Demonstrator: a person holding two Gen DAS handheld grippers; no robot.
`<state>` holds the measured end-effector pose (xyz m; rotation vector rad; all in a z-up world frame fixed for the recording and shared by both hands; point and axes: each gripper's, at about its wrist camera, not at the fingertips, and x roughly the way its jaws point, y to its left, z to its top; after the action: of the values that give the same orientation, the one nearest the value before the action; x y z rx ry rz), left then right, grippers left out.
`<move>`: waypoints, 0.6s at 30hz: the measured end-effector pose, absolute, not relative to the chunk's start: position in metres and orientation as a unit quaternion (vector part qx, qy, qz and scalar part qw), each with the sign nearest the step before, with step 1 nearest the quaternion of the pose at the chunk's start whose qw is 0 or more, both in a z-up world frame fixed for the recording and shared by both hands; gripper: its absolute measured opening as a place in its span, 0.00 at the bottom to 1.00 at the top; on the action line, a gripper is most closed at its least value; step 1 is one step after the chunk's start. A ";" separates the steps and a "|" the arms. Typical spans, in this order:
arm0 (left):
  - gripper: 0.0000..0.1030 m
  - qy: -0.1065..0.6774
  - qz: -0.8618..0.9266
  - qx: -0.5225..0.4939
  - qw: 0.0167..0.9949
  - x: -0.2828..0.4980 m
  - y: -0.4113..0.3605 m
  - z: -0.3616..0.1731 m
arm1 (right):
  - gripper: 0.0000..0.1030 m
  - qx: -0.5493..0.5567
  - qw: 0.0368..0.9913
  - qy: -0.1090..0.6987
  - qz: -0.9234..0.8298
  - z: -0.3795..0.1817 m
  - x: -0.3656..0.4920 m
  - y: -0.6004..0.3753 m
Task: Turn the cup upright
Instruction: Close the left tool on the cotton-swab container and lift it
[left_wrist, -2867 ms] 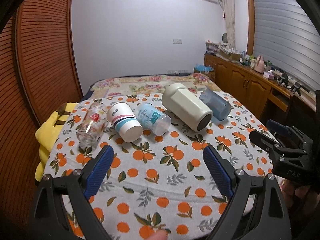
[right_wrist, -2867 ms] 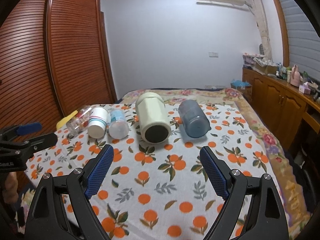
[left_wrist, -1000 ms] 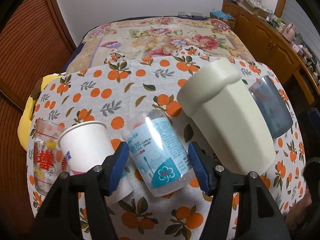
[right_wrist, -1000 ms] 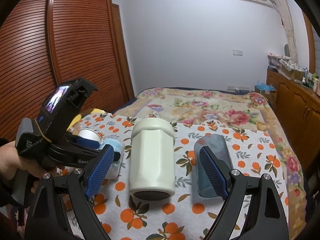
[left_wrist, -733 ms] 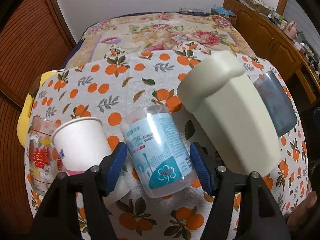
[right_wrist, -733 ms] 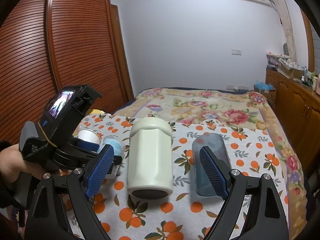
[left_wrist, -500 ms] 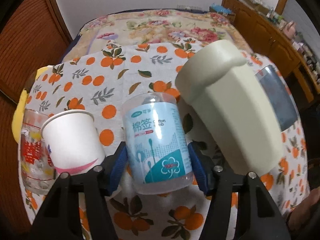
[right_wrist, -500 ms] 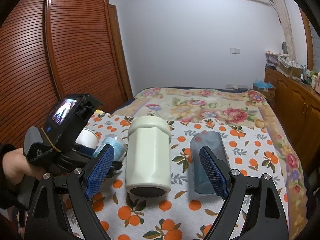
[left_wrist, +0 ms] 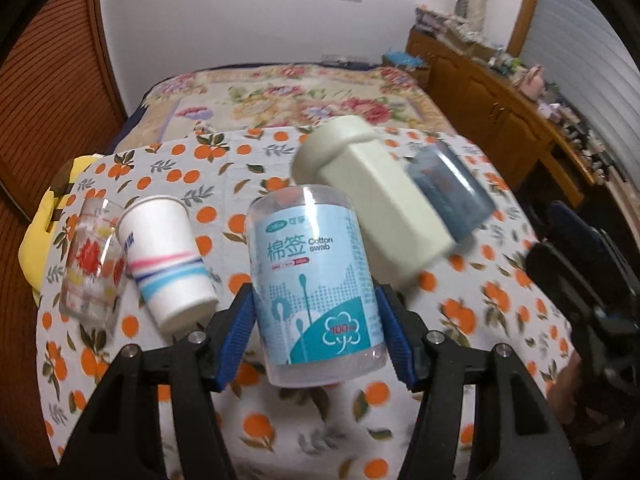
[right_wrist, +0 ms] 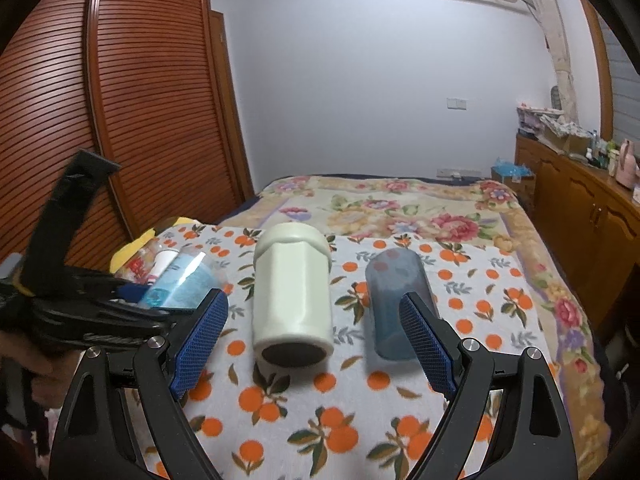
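My left gripper [left_wrist: 316,336] is shut on a clear cotton swab cup [left_wrist: 314,284] with a light blue label and holds it lifted and tilted above the orange-print tablecloth [left_wrist: 280,420]. In the right wrist view the same cup [right_wrist: 180,280] shows at the left, held in the left gripper [right_wrist: 132,300]. A white paper cup [left_wrist: 168,264] and a clear glass [left_wrist: 90,264] with red print lie on their sides to its left. A cream cup [right_wrist: 294,292] and a blue cup [right_wrist: 396,304] lie on their sides. My right gripper [right_wrist: 314,344] is open and empty in front of them.
A yellow object [left_wrist: 38,240] sits at the table's left edge. A bed with a floral blanket [right_wrist: 400,208] lies beyond the table. A wooden cabinet [right_wrist: 580,224] runs along the right wall and a slatted wardrobe [right_wrist: 120,100] along the left.
My left gripper came in from the front, closed on the cotton swab cup and has raised and tilted it off the cloth. My right gripper has moved closer to the cream and blue cups.
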<state>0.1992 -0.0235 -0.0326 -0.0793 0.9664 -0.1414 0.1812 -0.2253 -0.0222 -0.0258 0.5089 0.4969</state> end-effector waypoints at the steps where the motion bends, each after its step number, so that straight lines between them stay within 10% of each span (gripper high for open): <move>1: 0.58 0.461 -0.071 -0.039 0.884 0.196 -0.027 -0.033 | 0.87 -0.015 0.938 0.249 0.240 -0.022 0.176 -0.227; 18: 0.58 0.457 -0.115 -0.057 0.880 0.121 -0.066 -0.065 | 0.87 -0.005 0.936 0.286 0.205 -0.048 0.119 -0.249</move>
<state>0.1212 -0.0665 -0.0650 -0.1182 0.9527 -0.2390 0.1188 -0.2488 -0.0476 -0.0094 0.5848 0.4197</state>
